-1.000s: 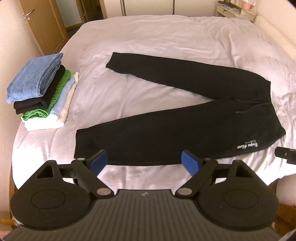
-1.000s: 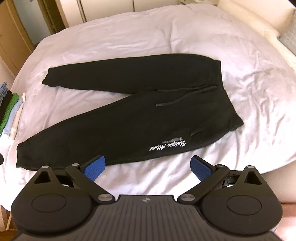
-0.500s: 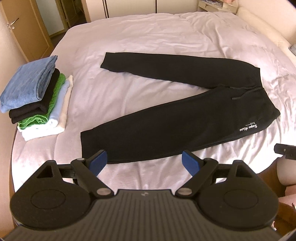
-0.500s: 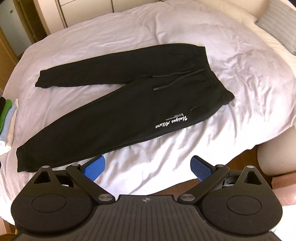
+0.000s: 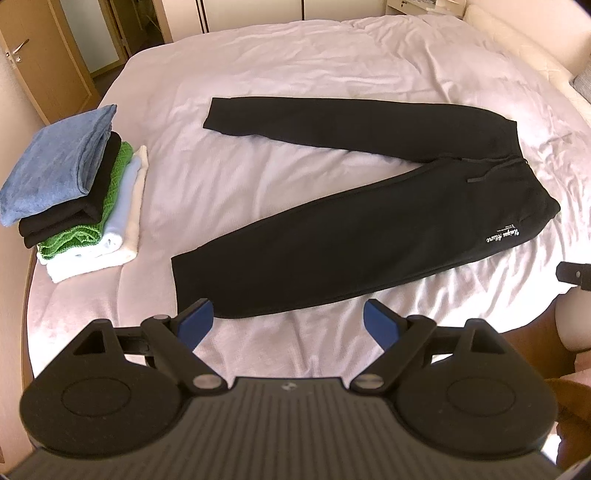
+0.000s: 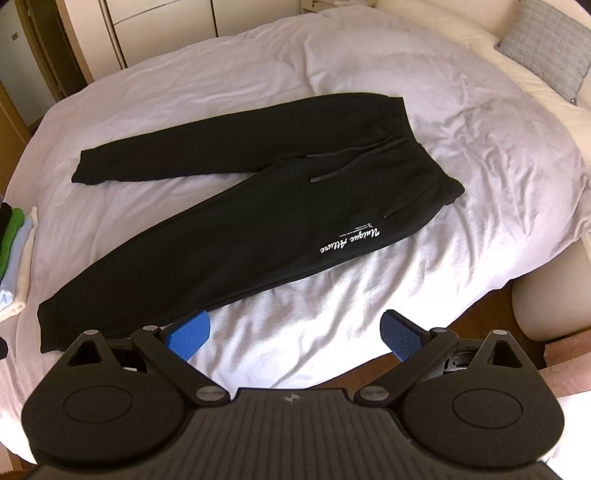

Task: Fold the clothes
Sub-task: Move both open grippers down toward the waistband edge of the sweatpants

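Both tongs, left and right, spread wide and empty above the near edge of the bed, black sweatpants flat on the white cover with legs splayed in a V, folded stack well apart on the left.

A wide bed under a rumpled white duvet filled both views. A grey pillow leaned at its far right corner. Wooden doors with a metal handle stood beyond the left side, pale wardrobe fronts behind.
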### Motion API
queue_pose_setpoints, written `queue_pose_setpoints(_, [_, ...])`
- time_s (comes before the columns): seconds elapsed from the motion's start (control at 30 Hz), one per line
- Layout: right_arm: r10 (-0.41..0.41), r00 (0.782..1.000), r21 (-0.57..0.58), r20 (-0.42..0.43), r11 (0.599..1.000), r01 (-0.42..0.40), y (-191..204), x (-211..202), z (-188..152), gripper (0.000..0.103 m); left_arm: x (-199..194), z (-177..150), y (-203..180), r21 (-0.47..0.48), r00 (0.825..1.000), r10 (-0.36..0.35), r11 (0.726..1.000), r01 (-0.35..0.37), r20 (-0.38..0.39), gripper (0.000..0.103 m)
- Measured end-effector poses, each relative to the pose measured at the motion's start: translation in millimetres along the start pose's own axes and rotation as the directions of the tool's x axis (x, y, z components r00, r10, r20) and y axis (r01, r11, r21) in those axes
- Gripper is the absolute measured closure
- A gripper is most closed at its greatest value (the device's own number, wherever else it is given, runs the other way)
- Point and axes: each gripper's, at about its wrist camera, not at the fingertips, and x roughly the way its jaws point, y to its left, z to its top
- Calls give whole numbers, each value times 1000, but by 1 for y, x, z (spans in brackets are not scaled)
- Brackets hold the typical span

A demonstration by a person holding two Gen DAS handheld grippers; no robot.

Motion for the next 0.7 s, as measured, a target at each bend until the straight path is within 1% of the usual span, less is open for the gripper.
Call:
queue_pose_setpoints(0.23, [-11,1000,-4,-5,1000,11,4,6,4,2,11,7,-4,4,1000,-13,1000,13,-9,16])
queue_pose_setpoints(0.4, [-14,1000,-18,-5,1000,14,3,17,18,2,26,25,-18,4,1000,-15,1000,15,-22,16])
queue_pose_setpoints(0.53, [-18,1000,-28,-21,999,18,-6,31,36,2,41,45,-38,7,999,-16,1000,16,-37,16])
queue_pose_setpoints(0.7, [-10,999,-57,-46,998,8,-26,57,74,2,68,82,-74,-24,998,-6,1000,5,-62,16])
